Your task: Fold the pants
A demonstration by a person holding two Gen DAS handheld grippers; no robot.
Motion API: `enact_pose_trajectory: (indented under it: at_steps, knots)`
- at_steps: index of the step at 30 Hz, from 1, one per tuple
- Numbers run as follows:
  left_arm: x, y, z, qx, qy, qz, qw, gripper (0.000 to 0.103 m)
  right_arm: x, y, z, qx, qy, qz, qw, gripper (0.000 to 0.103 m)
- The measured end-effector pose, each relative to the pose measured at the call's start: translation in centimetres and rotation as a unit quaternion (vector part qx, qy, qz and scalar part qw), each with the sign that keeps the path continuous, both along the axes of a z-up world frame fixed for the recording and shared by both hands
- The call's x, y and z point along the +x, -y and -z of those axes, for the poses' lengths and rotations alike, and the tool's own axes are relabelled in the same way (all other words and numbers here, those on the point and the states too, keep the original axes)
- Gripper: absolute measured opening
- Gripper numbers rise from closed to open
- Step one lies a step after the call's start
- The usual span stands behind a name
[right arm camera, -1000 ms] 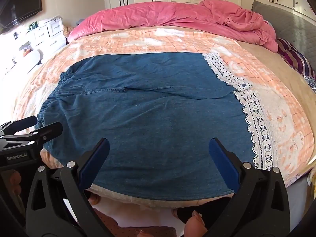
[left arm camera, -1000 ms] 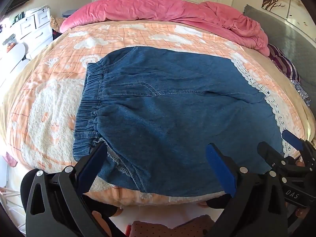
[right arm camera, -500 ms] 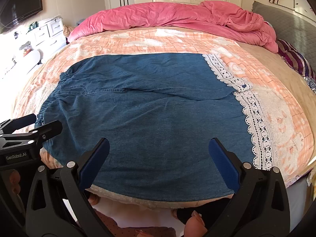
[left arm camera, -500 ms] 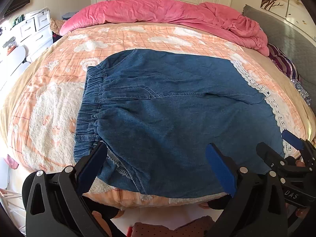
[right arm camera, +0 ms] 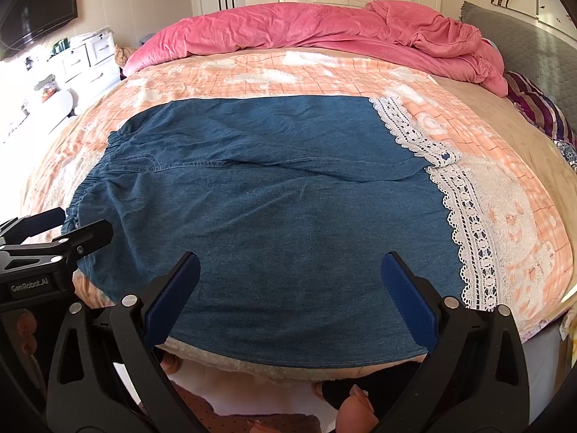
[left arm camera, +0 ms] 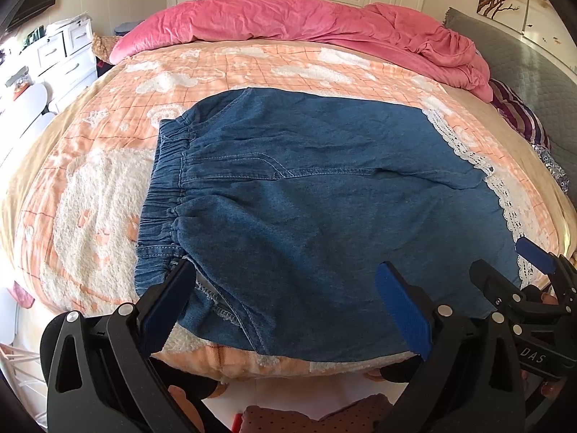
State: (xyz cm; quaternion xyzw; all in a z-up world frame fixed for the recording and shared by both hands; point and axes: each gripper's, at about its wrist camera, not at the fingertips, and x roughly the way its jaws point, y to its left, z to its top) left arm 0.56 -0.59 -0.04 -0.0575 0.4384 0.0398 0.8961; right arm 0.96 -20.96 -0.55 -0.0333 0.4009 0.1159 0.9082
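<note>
Hovering at the near bed edge, both grippers wide apart and empty over the flat denim pants (left arm camera: 324, 209).

Long axis runs left-right: elastic waistband (left arm camera: 162, 195) nearer the left gripper (left arm camera: 285, 310), lace hem (right arm camera: 465, 223) nearer the right gripper (right arm camera: 288, 299); the pants lie spread on the orange bedspread (left arm camera: 90, 187), just ahead of both.

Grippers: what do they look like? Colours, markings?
The left gripper and right gripper look alike: black plastic frames with triangular cut-outs, silver pivot screws, and ribbed blue pads on the fingers. White "GenRobot.AI" lettering on the left one, partial "DAS" on the right. No cables or sleeves visible.
</note>
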Motion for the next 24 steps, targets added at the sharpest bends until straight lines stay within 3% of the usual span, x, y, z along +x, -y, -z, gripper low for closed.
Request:
enact_pose_trajectory:
  at_steps: [24]
  knots:
    - [0.77,0.01,0.34,-0.005,-0.001,0.004,1.0000,0.099,0.69,0.36,0.59,0.004,-0.006,0.005,1.000,0.095]
